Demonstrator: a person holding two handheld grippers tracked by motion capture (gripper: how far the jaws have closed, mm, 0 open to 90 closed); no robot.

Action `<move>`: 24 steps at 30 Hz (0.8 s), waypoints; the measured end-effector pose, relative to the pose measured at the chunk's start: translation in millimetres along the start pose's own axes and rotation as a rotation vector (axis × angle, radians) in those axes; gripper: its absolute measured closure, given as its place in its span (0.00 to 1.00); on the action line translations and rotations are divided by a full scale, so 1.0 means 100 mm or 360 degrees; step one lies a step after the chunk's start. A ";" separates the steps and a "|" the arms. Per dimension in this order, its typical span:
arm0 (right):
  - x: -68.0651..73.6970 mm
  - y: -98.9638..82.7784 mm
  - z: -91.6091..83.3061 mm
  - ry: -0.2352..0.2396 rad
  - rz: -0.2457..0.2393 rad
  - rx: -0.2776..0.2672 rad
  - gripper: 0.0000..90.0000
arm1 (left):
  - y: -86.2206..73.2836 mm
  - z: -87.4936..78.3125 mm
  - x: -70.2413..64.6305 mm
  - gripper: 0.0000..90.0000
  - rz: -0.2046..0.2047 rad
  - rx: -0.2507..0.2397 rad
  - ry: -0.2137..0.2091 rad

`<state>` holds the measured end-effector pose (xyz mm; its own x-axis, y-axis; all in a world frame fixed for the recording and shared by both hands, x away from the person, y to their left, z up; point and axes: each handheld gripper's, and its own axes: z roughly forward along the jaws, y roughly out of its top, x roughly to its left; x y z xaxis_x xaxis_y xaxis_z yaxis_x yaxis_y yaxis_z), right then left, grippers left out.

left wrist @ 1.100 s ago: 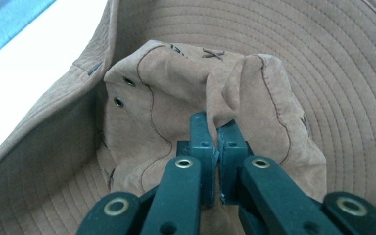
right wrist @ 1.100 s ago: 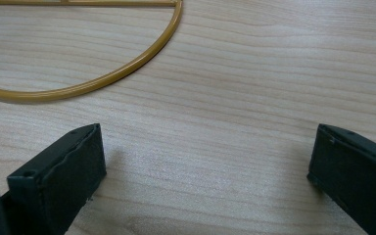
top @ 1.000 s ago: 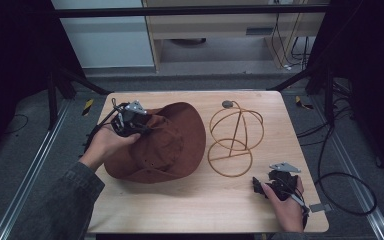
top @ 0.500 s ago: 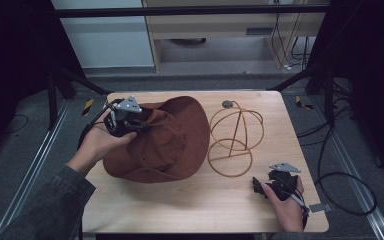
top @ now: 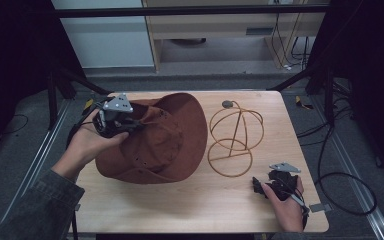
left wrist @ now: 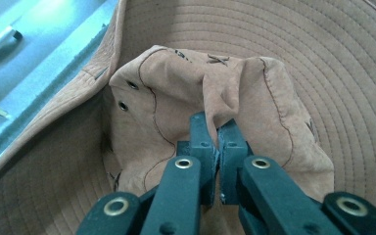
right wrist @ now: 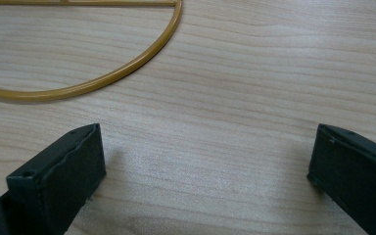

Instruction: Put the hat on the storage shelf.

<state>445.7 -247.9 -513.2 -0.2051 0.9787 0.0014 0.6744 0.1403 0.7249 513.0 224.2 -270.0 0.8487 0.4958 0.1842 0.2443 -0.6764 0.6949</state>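
The high view looks forward and down from above the person's edge of the wooden table (top: pixel 190 200), far enough off to take in the whole top and dark floor around it; forearms enter from six o'clock.

The left gripper view rides on the left gripper (left wrist: pixel 219 142) and looks along its jaws from very close, facing the pinched crown of the brown hat (left wrist: pixel 186 88), with floor at ten o'clock. The high view shares that hat (top: pixel 165 140), left of centre.

The right gripper view sits low over the tabletop (right wrist: pixel 235 98), close, looking along its jaws. At eleven o'clock it catches the base ring of the gold wire stand (right wrist: pixel 127 68), which the high view shows right of centre (top: pixel 232 135).
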 end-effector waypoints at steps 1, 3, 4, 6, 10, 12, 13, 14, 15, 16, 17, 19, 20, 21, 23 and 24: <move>0.00 0.00 0.00 0.0001 0.0000 0.0000 0.00 | 0.02 -0.03 0.00 0.98 0.0003 -0.0006 0.0009; 0.00 0.00 0.00 0.0000 0.0001 0.0000 0.00 | 0.07 -0.13 0.01 0.98 0.0020 -0.0020 0.0033; 0.00 0.00 0.00 0.0001 0.0000 0.0000 0.00 | 0.09 -0.16 0.02 0.98 0.0025 -0.0025 0.0039; 0.00 0.00 0.00 0.0001 0.0002 -0.0001 0.00 | 0.10 -0.19 0.02 0.98 0.0029 -0.0026 0.0047; 0.00 0.00 0.00 0.0001 0.0001 0.0000 0.00 | 0.20 -0.30 0.03 0.98 0.0042 -0.0046 0.0078; 0.00 0.00 0.00 0.0001 0.0000 0.0000 0.00 | 0.24 -0.36 0.04 0.98 0.0051 -0.0053 0.0088; 0.00 0.00 0.00 0.0001 0.0000 0.0000 0.00 | 0.24 -0.36 0.04 0.98 0.0051 -0.0053 0.0088; 0.00 0.00 0.00 0.0001 0.0001 -0.0001 0.00 | 0.27 -0.40 0.05 0.98 0.0055 -0.0059 0.0093; 0.00 0.00 0.00 0.0001 0.0000 -0.0001 0.00 | 0.27 -0.40 0.05 0.98 0.0055 -0.0059 0.0093; 0.00 0.00 0.00 0.0001 0.0000 -0.0001 0.00 | 0.29 -0.41 0.05 0.98 0.0059 -0.0059 0.0096; 0.00 0.00 0.00 0.0001 0.0001 0.0000 0.00 | 0.31 -0.43 0.05 0.98 0.0068 -0.0053 0.0104; 0.00 0.00 0.00 0.0001 0.0002 -0.0001 0.00 | 0.33 -0.44 0.05 0.98 0.0071 -0.0051 0.0104; 0.00 0.00 0.00 0.0001 0.0001 0.0000 0.00 | 0.36 -0.45 0.04 0.98 0.0078 -0.0053 0.0109; 0.00 0.00 0.00 0.0001 0.0001 0.0000 0.00 | 0.36 -0.45 0.04 0.98 0.0078 -0.0053 0.0109; 0.00 0.00 0.00 0.0000 -0.0001 0.0000 0.00 | 0.39 -0.46 0.03 0.98 0.0080 -0.0060 0.0108; 0.00 0.00 0.00 0.0000 -0.0001 0.0000 0.00 | 0.40 -0.46 0.02 0.98 0.0088 -0.0058 0.0108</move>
<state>445.7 -247.9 -513.2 -0.2053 0.9787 0.0010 0.6742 0.1407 0.7250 502.9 223.1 -209.3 0.8264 0.4950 0.2686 0.1800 -0.6841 0.7068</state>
